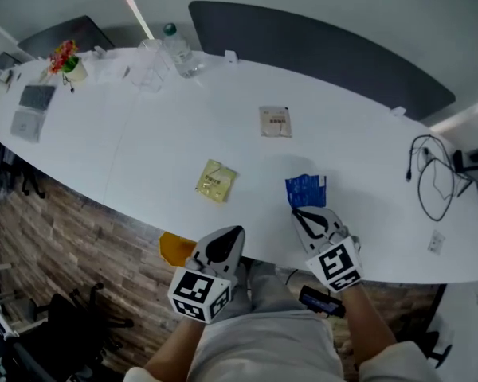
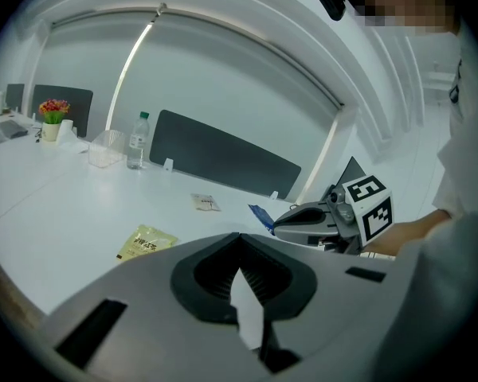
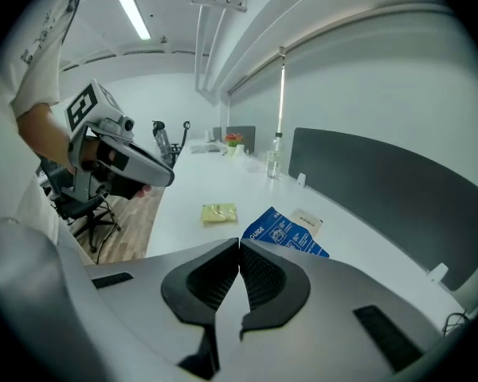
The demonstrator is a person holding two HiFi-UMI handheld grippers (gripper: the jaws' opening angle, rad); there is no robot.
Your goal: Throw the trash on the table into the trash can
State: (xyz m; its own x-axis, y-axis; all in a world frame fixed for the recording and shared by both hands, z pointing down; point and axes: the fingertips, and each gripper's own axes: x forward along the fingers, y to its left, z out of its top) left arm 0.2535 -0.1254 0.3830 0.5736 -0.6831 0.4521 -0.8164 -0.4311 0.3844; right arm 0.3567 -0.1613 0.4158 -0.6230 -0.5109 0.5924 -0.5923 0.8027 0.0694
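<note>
1. Right gripper has its jaws pressed together on the near end of the blue packet. The rest of the packet sticks out past the tips.
2. That packet is by the table's near edge, a bit right of the middle. Can't tell if its far end touches the table or not.
3. Left gripper has its jaws together too, with nothing between them. It sits at the near edge, just left of the right gripper, with its tips over the edge.
4. Yellow packet lies flat near the near edge, left of the blue one and apart from it.
5. Pale packet lies flat around the middle of the table, farther back than the other two.
6. Far left corner has a bottle, a clear box beside it, and a small flower pot farther left.
7. A black cable loops at the right end.
8. There's an orange thing on the floor just under the near edge, partly hidden by the left gripper. Honestly can't tell what it is.
</note>
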